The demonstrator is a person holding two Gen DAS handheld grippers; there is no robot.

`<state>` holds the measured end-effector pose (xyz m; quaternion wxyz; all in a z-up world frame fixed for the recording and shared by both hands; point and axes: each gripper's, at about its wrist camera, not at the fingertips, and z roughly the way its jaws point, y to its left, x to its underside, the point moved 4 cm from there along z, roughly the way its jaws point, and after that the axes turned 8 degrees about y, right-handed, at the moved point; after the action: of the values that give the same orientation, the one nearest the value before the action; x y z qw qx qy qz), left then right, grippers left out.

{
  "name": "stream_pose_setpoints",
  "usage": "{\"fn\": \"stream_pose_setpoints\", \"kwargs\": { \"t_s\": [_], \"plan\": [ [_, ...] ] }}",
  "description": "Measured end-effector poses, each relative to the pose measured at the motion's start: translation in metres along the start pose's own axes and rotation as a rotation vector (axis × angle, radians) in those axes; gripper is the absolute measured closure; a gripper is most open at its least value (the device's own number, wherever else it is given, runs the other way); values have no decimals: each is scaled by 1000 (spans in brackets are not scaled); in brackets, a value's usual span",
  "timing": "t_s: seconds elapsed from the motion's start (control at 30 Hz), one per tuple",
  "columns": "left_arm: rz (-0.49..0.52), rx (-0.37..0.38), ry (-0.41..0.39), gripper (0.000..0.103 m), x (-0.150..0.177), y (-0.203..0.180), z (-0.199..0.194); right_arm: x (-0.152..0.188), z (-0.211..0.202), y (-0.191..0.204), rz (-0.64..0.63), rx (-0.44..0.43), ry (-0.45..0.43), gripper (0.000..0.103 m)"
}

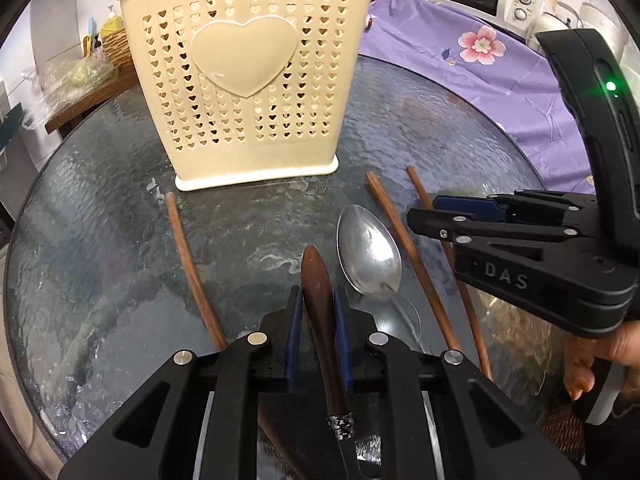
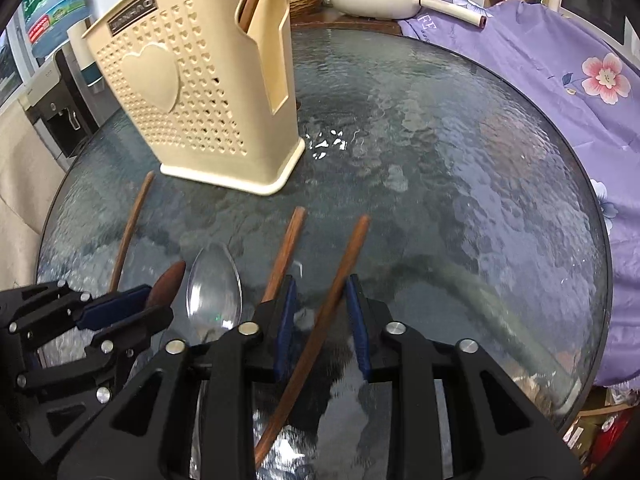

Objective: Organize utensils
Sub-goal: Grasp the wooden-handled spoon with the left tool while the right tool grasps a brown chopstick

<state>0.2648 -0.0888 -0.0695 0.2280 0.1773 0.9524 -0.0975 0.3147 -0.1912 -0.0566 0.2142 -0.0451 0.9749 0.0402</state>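
Hidden or cut off: in the left wrist view the wooden handle (image 1: 320, 320) runs down between the blue pads and its metal end is lost under the gripper body. The spoon (image 1: 368, 252) shows its bowl only; its shaft is hidden. The lone chopstick (image 1: 196, 276) left of the fingers vanishes under the left finger. In the right wrist view the lower end of the held chopstick (image 2: 320, 328) blurs at the frame bottom, and whether both pads press it cannot be told for certain.

Left gripper (image 1: 318, 304): pitched steeply down at the glass table (image 1: 100, 220), fingers nearly together, pads against both sides of the wooden handle. Holder (image 1: 248, 80) stands upright ahead of the fingertips, apart from them, with a chopstick inside its side slot.

Right gripper (image 2: 320, 300): also pitched steeply down, fingers narrow, one chopstick lying slantwise between the pads, touching the right pad (image 2: 356, 320). A second chopstick (image 2: 284, 252) lies just left of its left finger. A hand (image 1: 592, 356) grips its body at the frame's right edge.
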Motion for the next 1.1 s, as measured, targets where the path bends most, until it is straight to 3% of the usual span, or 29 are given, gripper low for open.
{"fn": "stream_pose_setpoints", "kwargs": {
  "t_s": [0.33, 0.53, 0.83, 1.1],
  "plan": [
    [-49, 35, 2, 88, -11, 9, 3, -24, 12, -1, -8, 25, 6, 91],
    [-73, 39, -3, 88, -16, 8, 6, -33, 17, -4, 6, 20, 2, 93],
    [-126, 53, -32, 88, -22, 18, 3, -37, 22, -16, 63, -57, -18, 95],
    [-123, 63, -109, 88, -25, 19, -26, -44, -8, -28, 99, -134, -119, 95]
  ]
}}
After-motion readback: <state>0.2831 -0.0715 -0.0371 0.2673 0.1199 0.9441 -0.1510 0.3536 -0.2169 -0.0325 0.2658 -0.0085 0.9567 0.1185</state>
